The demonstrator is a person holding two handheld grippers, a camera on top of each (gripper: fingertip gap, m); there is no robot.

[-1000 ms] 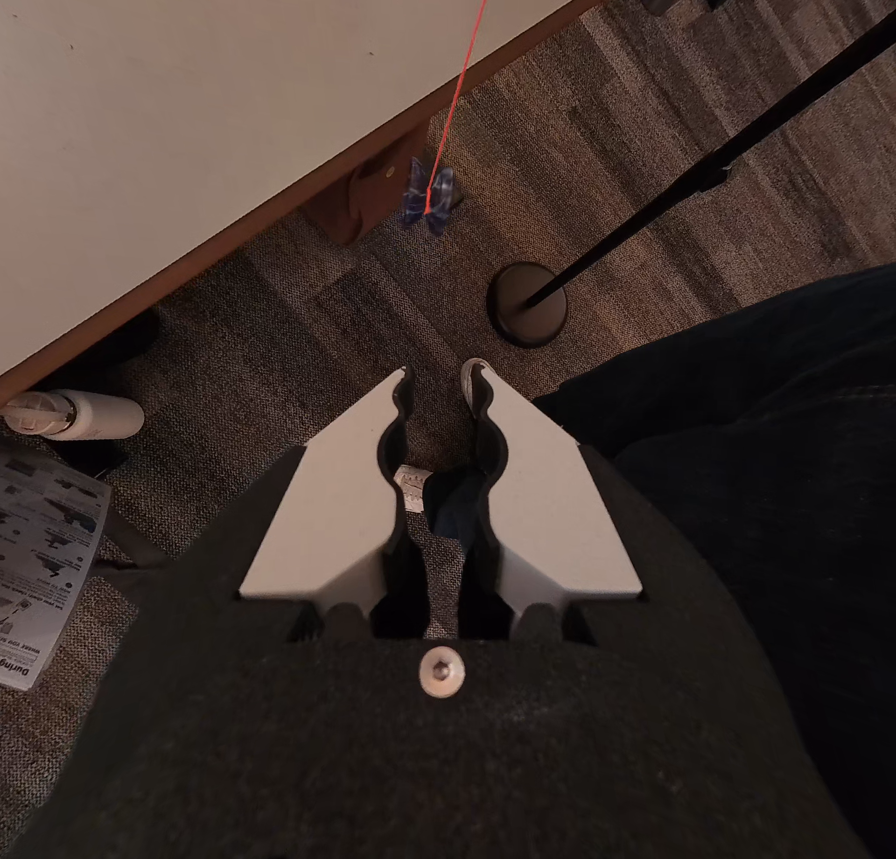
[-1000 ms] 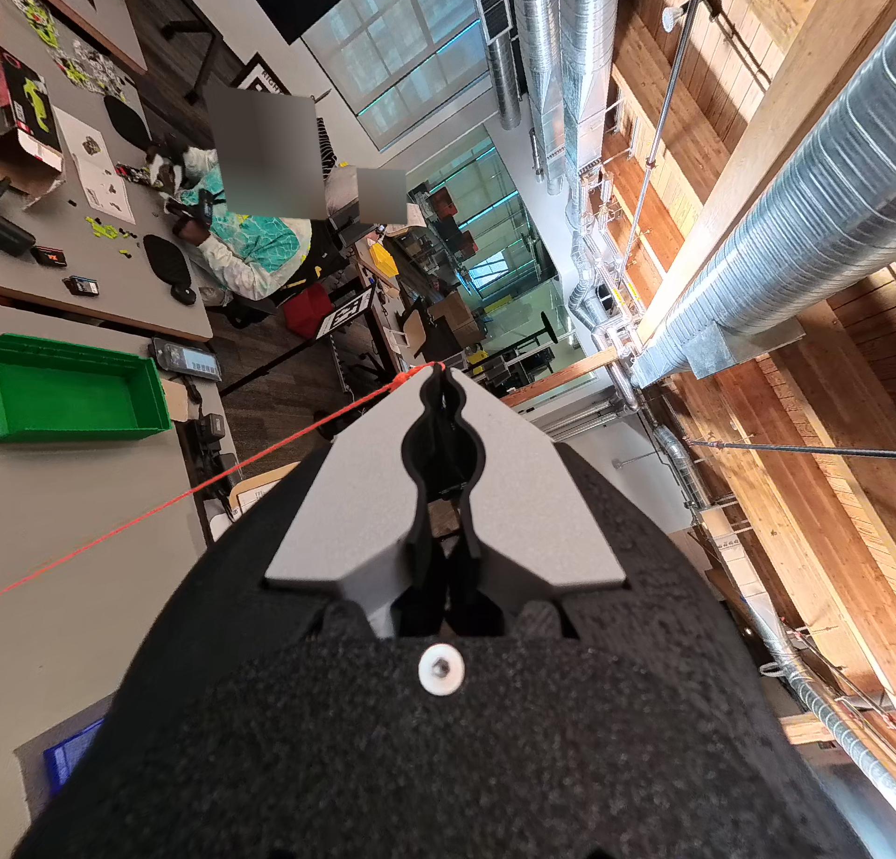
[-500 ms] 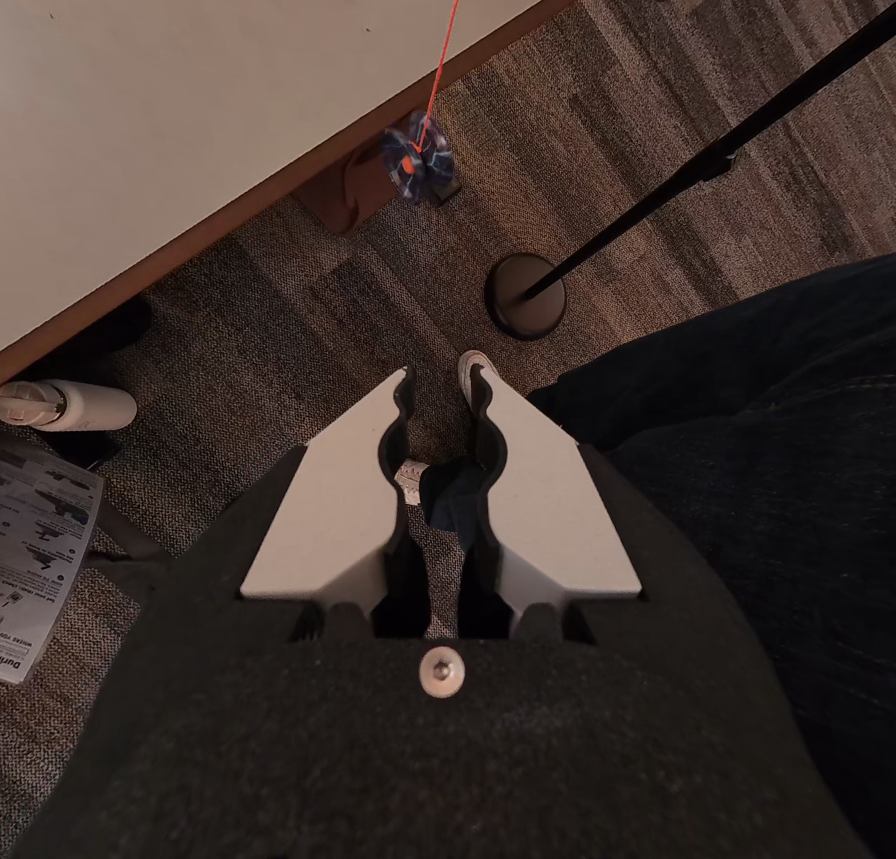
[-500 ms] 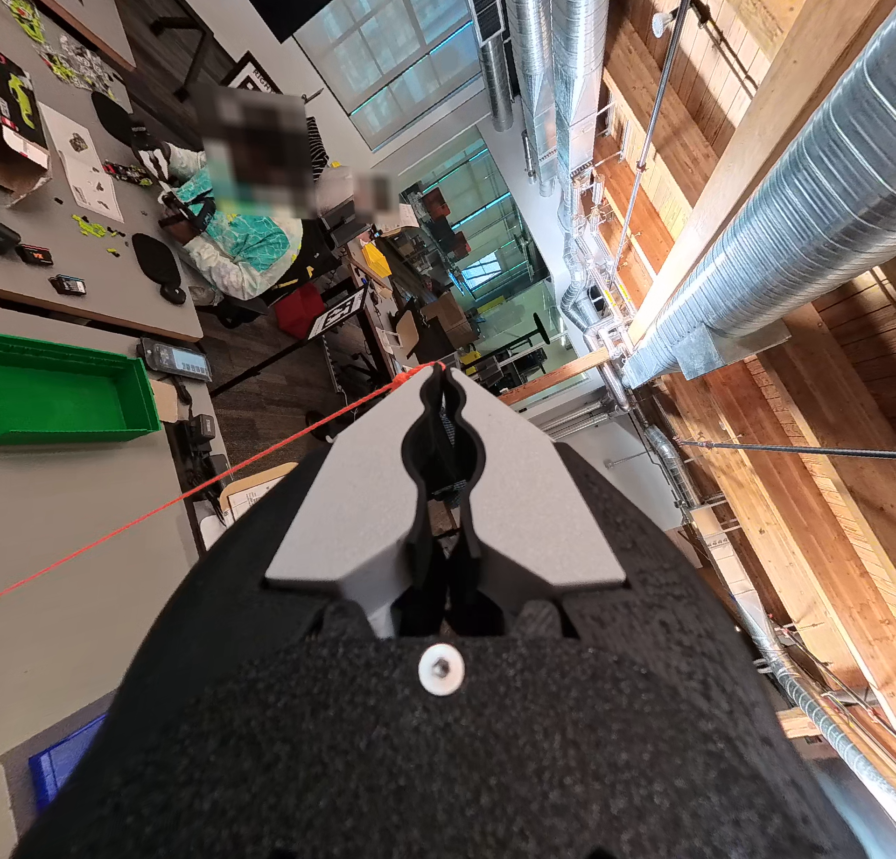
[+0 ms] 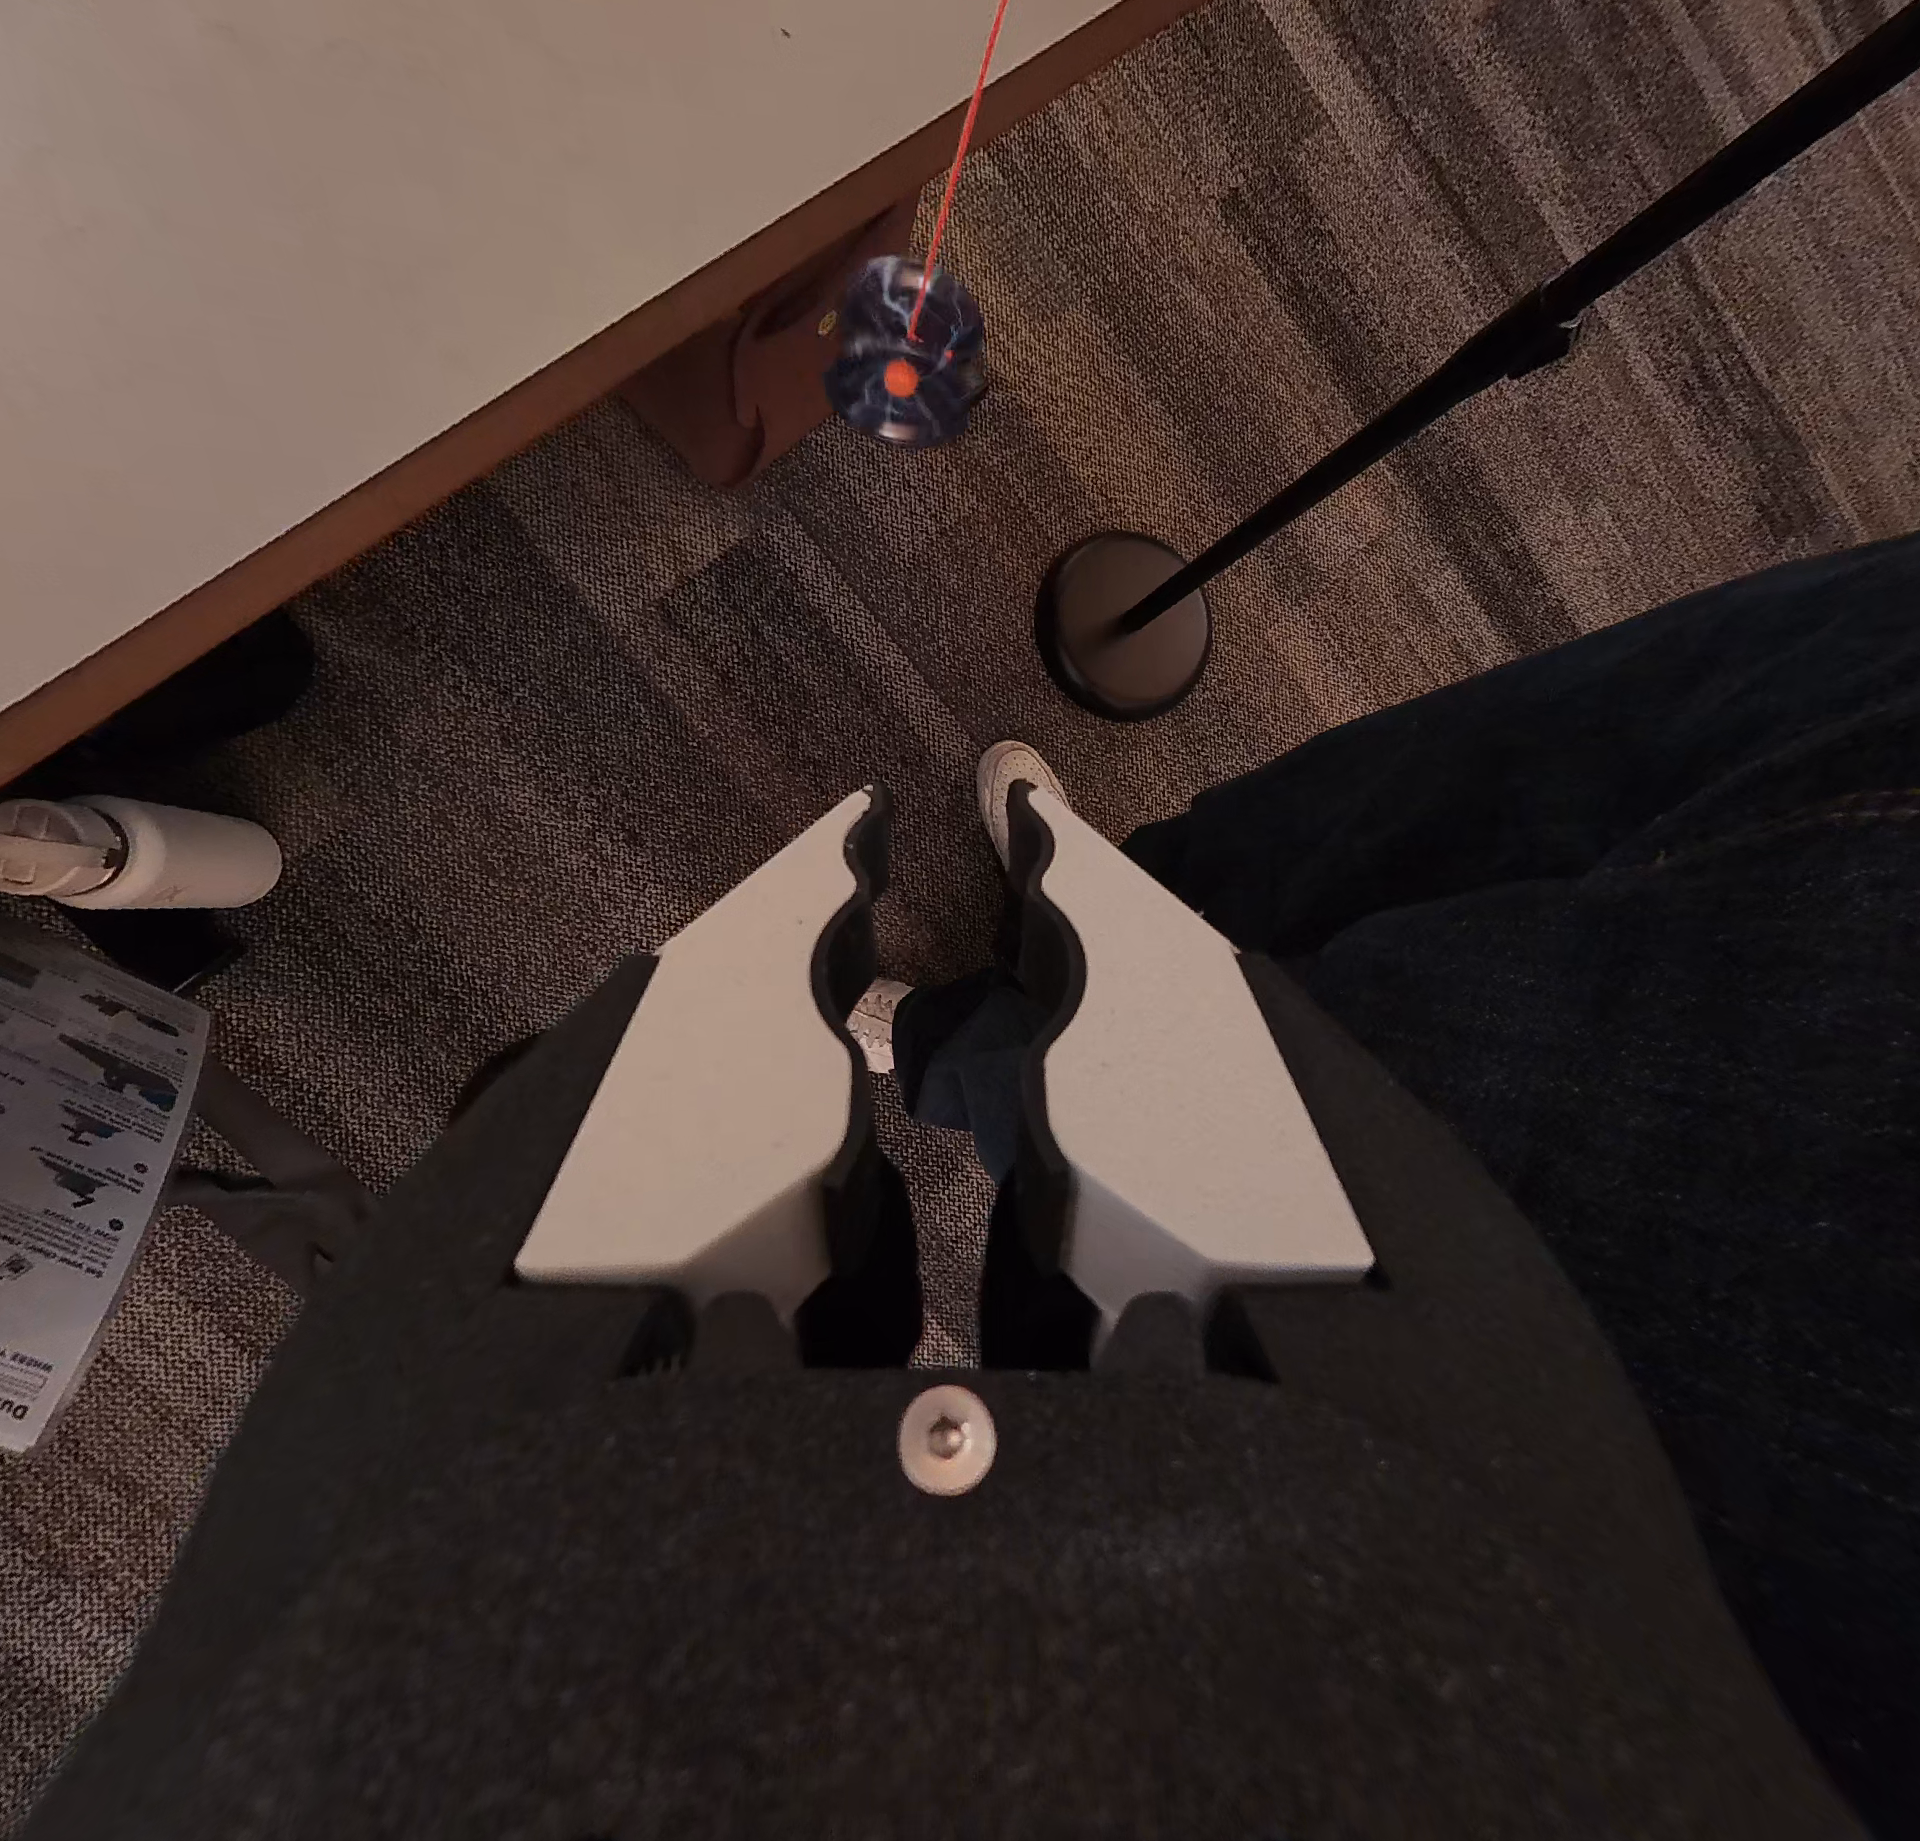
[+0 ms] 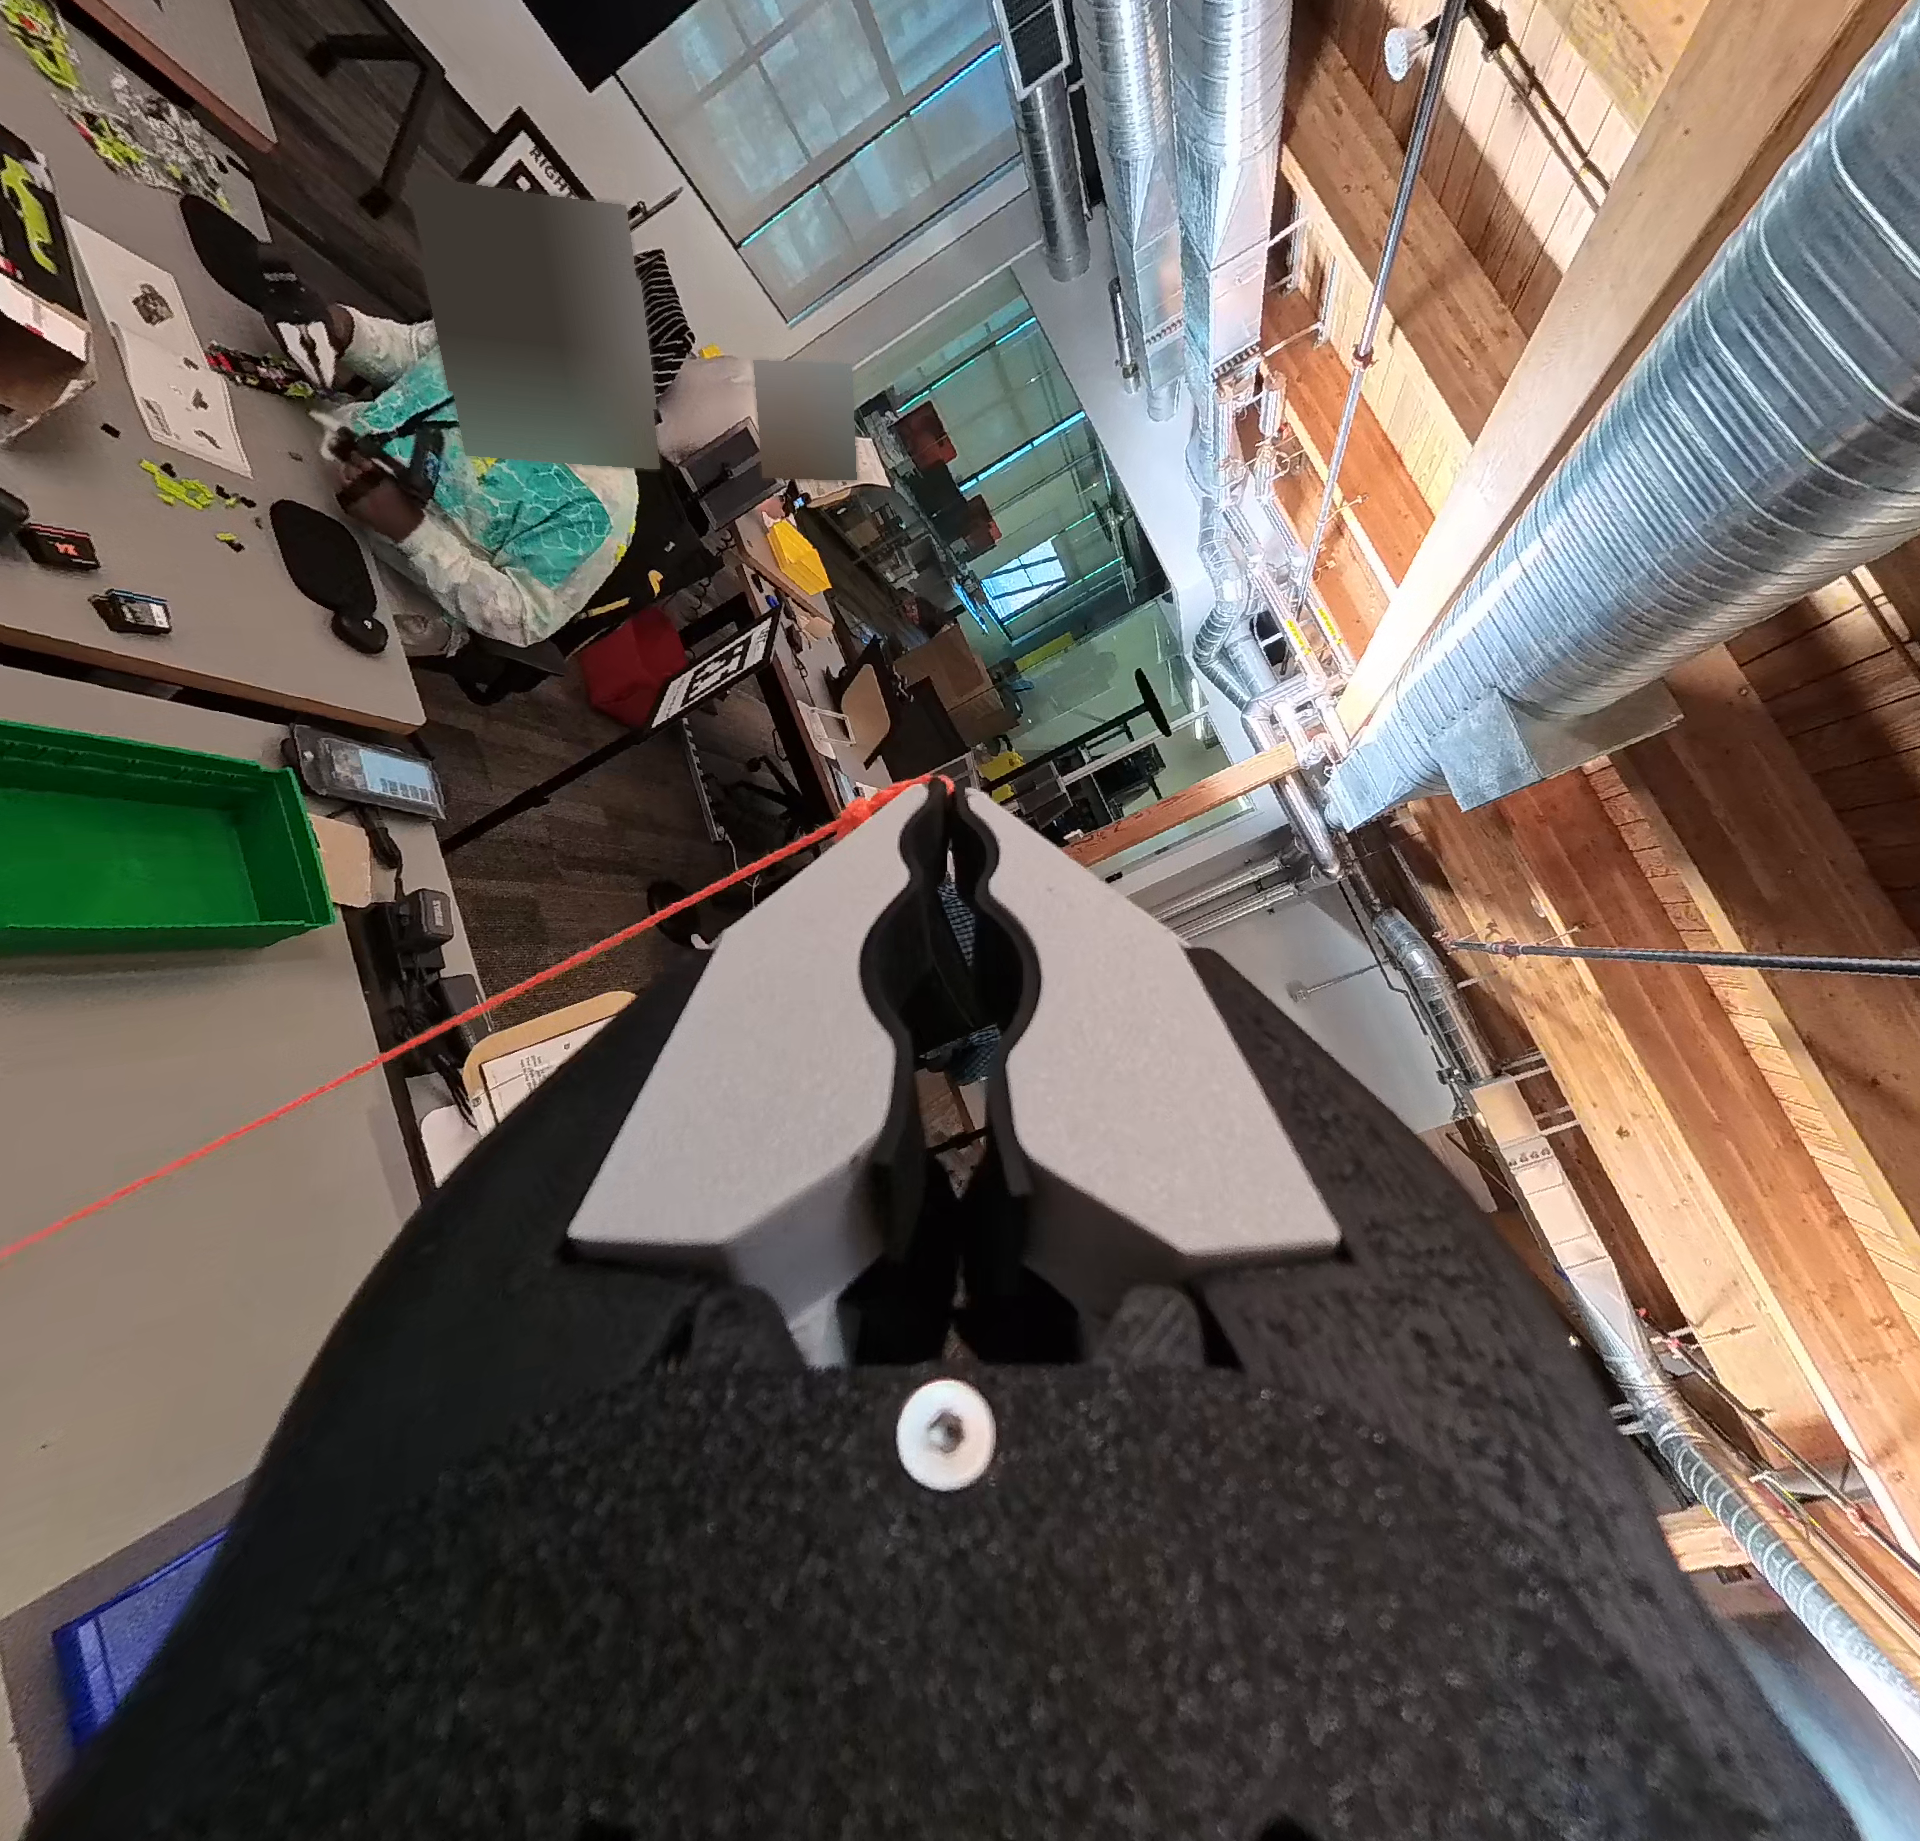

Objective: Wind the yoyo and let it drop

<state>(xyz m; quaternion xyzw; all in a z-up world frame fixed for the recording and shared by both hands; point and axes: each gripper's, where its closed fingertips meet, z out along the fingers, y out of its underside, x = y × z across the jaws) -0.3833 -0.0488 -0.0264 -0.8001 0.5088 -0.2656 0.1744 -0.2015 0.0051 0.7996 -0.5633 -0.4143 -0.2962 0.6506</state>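
Note:
A dark blue yoyo (image 5: 906,355) with an orange hub hangs in the air on a taut red string (image 5: 966,118), above the carpet and just off the table edge, in the left wrist view. My left gripper (image 5: 945,804) points down at the floor, open and empty, well short of the yoyo. My right gripper (image 6: 943,792) points up and away, shut on the end of the red string (image 6: 436,1033), which runs off to the lower left. The yoyo is out of the right wrist view.
A white table (image 5: 364,181) with a brown edge fills the upper left. A black stand with a round base (image 5: 1124,625) is on the carpet. A white bottle (image 5: 135,851), a printed sheet (image 5: 73,1178), a white shoe (image 5: 1010,773) and dark trouser legs (image 5: 1610,960) are near. A green bin (image 6: 135,846) and seated people show far off. One gripper's finger ends stand about 85 cm off the other's.
The yoyo has turned on its string from edge-on to showing its flat face and orange hub, and hangs a little higher in the view. Both grippers have barely moved.

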